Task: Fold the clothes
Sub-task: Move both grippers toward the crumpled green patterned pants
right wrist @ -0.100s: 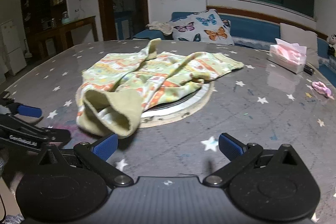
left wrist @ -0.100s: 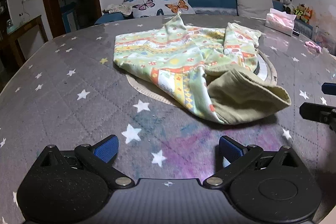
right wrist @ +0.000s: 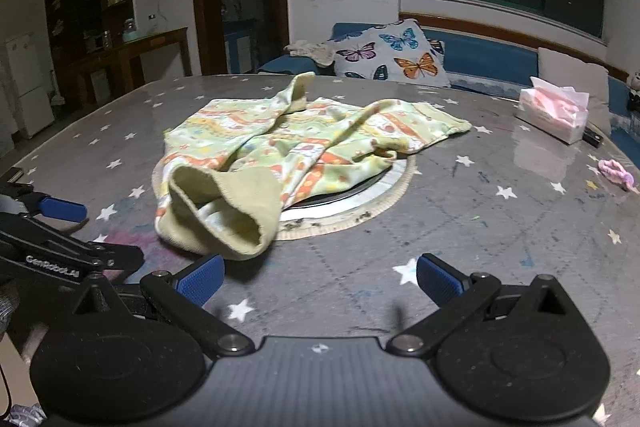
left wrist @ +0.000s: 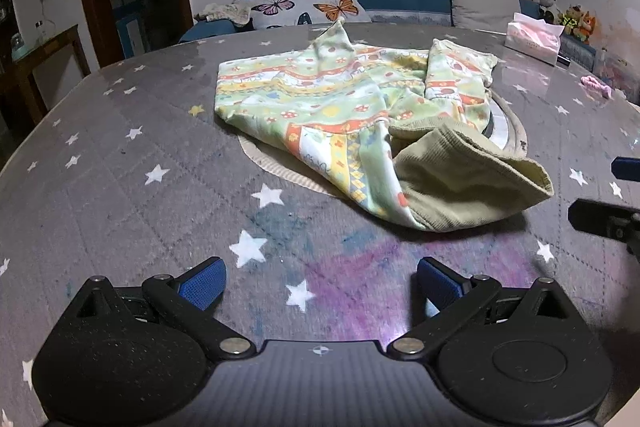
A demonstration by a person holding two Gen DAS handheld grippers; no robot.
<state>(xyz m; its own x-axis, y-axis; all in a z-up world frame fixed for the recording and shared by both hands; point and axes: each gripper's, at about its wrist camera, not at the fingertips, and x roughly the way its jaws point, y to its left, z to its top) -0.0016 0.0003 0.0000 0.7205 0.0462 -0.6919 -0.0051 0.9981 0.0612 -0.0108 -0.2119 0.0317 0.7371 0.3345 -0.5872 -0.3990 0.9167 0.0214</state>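
Observation:
A small patterned garment (left wrist: 328, 99), pale green with orange and yellow bands and a ribbed olive waistband (left wrist: 468, 183), lies crumpled over the round insert in the middle of the table. It also shows in the right wrist view (right wrist: 288, 147), waistband (right wrist: 224, 211) nearest me. My left gripper (left wrist: 320, 283) is open and empty, just short of the garment's near edge. My right gripper (right wrist: 318, 279) is open and empty, its left finger close to the waistband. Each gripper shows at the other view's edge: the right gripper (left wrist: 616, 195), the left gripper (right wrist: 80, 231).
The grey star-printed table (left wrist: 140, 155) has a round insert with a woven rim (right wrist: 360, 215). A pink tissue pack (right wrist: 556, 111) and a pink hair tie (right wrist: 616, 173) lie at the right. A sofa with a butterfly cushion (right wrist: 392, 59) stands behind the table.

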